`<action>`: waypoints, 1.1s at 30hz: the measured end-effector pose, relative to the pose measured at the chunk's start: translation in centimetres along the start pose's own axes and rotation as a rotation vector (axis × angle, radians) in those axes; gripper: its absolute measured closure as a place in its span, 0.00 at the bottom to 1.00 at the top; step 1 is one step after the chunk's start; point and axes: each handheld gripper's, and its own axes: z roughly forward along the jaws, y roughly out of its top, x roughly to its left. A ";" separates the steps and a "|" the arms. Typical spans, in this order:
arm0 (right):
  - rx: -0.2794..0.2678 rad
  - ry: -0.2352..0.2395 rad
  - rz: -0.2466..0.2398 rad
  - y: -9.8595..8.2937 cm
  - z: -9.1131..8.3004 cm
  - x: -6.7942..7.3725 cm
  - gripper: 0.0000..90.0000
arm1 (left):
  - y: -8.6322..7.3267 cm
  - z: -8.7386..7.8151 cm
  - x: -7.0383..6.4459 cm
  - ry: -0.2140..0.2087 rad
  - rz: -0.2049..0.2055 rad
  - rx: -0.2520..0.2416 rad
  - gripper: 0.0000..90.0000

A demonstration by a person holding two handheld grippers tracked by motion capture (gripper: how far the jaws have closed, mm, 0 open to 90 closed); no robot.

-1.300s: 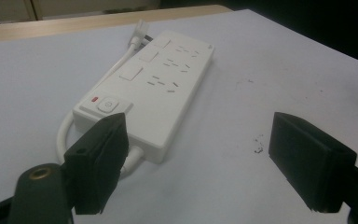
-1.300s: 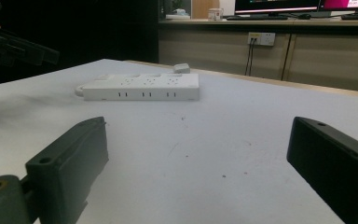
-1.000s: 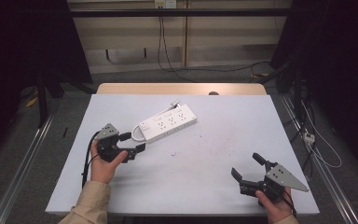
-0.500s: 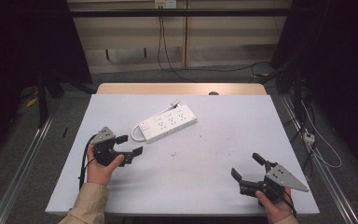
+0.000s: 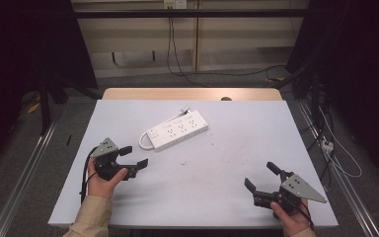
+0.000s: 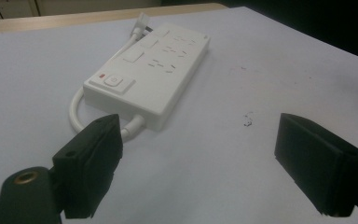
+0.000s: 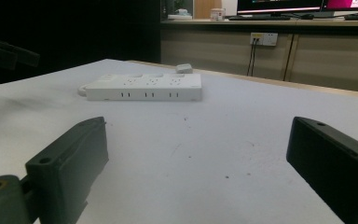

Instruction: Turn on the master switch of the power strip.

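Observation:
A white power strip [image 5: 175,130] lies flat on the grey-white table [image 5: 227,153], its short cable looped at the near-left end and its plug at the far end. In the left gripper view the power strip [image 6: 149,74] sits just beyond my open jaws. My left gripper [image 5: 133,157] is open, a short way in front of the strip and apart from it. My right gripper [image 5: 261,177] stands open near the table's front right with nothing between its fingers. The right gripper view has the power strip [image 7: 144,87] far across the table.
A wooden strip [image 5: 192,94] edges the table's far side. Cables [image 5: 325,143] trail on the floor to the right, and a metal rail [image 5: 24,173] runs along the left. A wall socket [image 7: 261,38] and monitors are at the back.
My left gripper has drawn back toward the front left, away from the power strip, which stays put. The right gripper has not moved.

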 end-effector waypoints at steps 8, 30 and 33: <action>-0.001 0.003 -0.004 0.0 0.0 0.1 0.05 | -0.5 -1.0 0.1 0.005 -0.003 -0.010 0.17; -0.002 0.006 -0.009 0.1 0.1 0.2 0.05 | -1.6 -2.9 0.8 0.024 -0.012 -0.021 0.17; -0.004 0.005 -0.007 0.1 0.1 0.2 0.05 | -1.7 -3.1 0.9 0.028 -0.014 -0.025 0.16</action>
